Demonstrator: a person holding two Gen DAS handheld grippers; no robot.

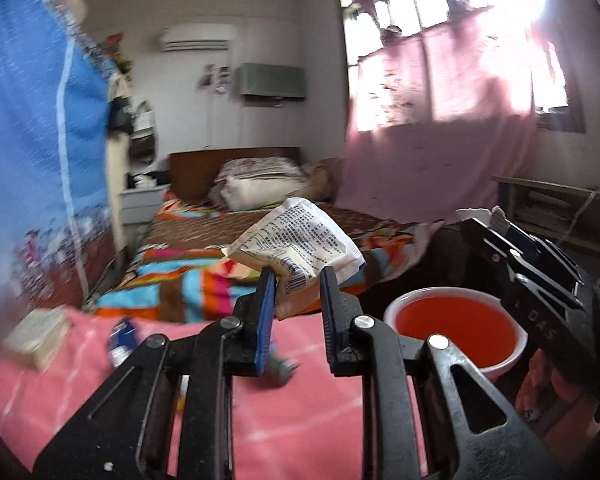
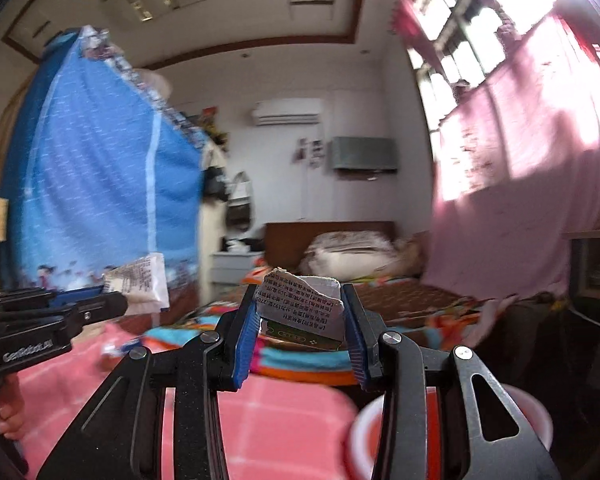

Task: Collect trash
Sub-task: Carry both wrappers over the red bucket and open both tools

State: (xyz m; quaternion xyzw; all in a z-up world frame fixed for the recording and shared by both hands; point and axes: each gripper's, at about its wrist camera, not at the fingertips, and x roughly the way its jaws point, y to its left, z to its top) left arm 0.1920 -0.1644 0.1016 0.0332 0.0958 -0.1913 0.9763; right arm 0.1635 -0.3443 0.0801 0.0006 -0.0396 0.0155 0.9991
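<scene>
Paper is the worry: left fingers [image 1: 296, 276] pinch a printed packet [image 1: 296, 236] by one corner, right fingers [image 2: 300, 316] clamp a torn box [image 2: 300, 312], and either could slip short of the red bucket [image 1: 456, 320] at four o'clock.

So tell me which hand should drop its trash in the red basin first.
Right, probably. The right gripper holds its torn carton almost over the red basin; the left gripper's packet is beside the basin.
</scene>
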